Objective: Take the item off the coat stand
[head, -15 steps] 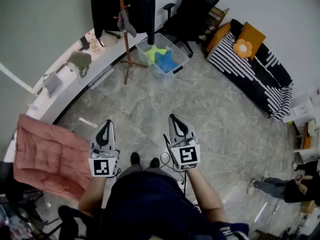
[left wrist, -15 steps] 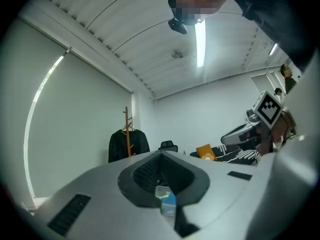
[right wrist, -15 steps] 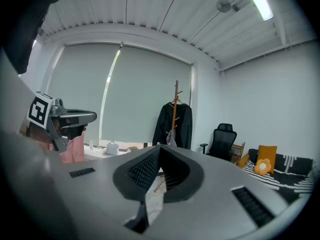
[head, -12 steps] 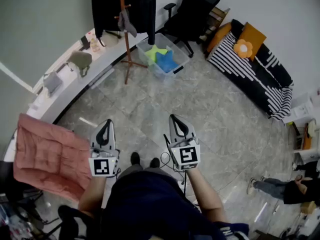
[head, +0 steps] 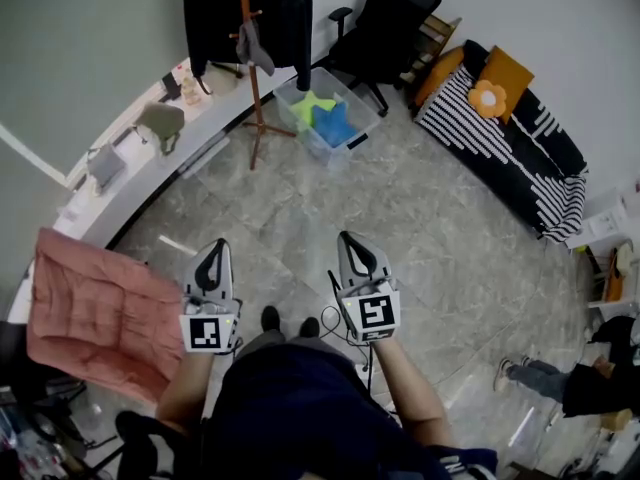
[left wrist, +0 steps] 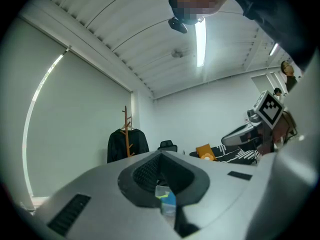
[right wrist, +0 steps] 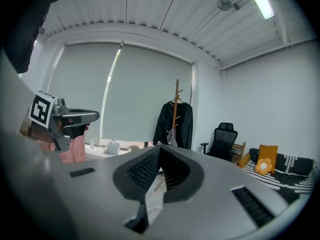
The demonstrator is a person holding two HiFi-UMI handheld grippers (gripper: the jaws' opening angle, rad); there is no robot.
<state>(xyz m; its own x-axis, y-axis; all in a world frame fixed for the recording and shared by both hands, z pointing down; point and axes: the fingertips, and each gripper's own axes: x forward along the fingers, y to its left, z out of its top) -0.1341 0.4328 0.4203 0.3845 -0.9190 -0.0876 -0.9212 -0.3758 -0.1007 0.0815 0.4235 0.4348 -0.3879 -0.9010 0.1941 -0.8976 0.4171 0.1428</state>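
The wooden coat stand (head: pixel 248 68) rises at the far wall, with a black coat (head: pixel 215 13) and a small grey item (head: pixel 254 46) hanging on it. Both grippers are held side by side near the person's body, several steps short of the stand. The left gripper (head: pixel 216 245) and the right gripper (head: pixel 347 235) each taper to a closed point with nothing between the jaws. The left gripper view has the stand (left wrist: pixel 126 131) and coat (left wrist: pixel 127 145) far off beyond the left gripper (left wrist: pixel 160 153). Past the right gripper (right wrist: pixel 159 147), the right gripper view shows the coat (right wrist: pixel 174 124) and grey item (right wrist: pixel 172 137).
A clear bin (head: pixel 326 118) with green and blue things stands right of the stand's feet. A black office chair (head: pixel 386 16) and a striped sofa (head: pixel 505 133) are at the back right. A white counter (head: pixel 140 163) and a pink cushion (head: pixel 95 313) lie left. A person (head: pixel 565 383) stands at the lower right.
Both grippers have stayed where they were. The person at the lower right has shifted toward the right edge.
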